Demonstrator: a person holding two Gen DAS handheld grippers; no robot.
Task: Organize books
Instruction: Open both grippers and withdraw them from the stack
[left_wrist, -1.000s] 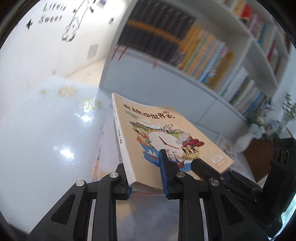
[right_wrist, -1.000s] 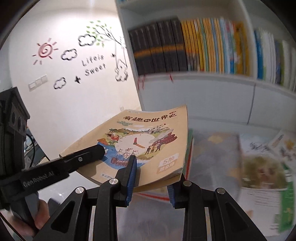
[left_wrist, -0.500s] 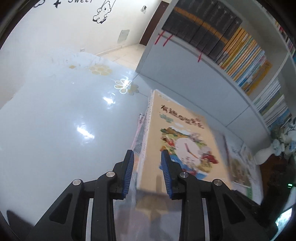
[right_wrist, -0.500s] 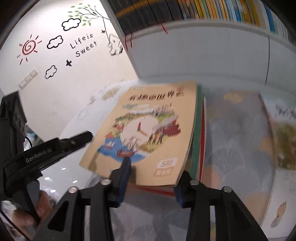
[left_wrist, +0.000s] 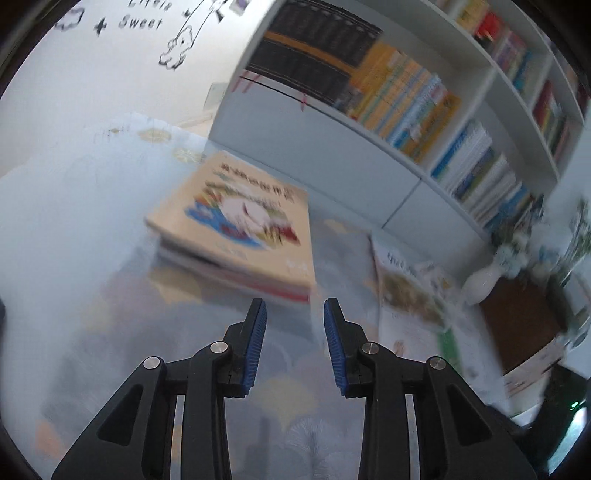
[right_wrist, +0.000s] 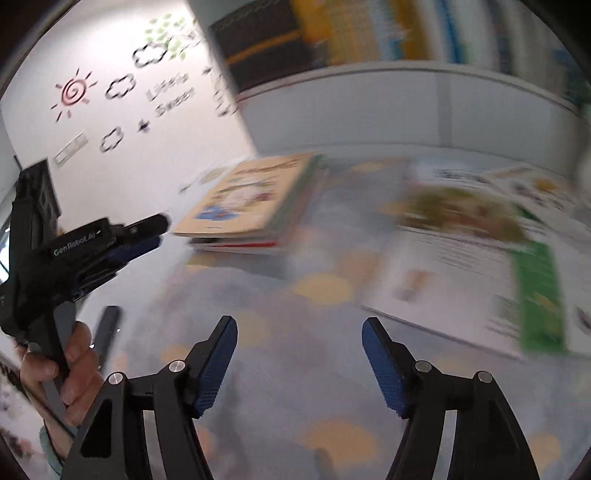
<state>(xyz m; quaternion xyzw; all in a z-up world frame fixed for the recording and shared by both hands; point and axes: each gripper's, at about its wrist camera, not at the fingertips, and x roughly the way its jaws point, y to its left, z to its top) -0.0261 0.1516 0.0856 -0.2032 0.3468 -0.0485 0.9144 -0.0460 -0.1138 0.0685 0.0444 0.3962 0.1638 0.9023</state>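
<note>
We are logging the tan-cover book (left_wrist: 240, 218) lying flat on top of the stack (right_wrist: 255, 236), left of centre in both wrist views, square enough with the books under it; that placement is looking done. Neither gripper is touching it. The left gripper (left_wrist: 294, 325) is sitting just below the stack's near edge, its fingers (left_wrist: 258, 325) parted by a narrow gap with nothing between them, having just been opening a little. The right gripper (right_wrist: 299, 354) is at the bottom centre of its view, its jaws having just been opening wide, empty, over bare patterned worktop (right_wrist: 314, 288).

What is remaining, as we judge it: the loose books (right_wrist: 472, 258) spread at the right of the frame, one overlapping another, not yet stacked. The green-edged one looks nearest the right gripper.

Around: a white bookshelf (left_wrist: 369, 155) filled with upright books across the top, a white vase (left_wrist: 480, 288) at the right edge, a dark flat object (right_wrist: 107, 332) at lower left beside the hand (right_wrist: 70, 365) holding the left gripper. Nothing is blocking the path to the loose books; motion blur is limiting detail.
</note>
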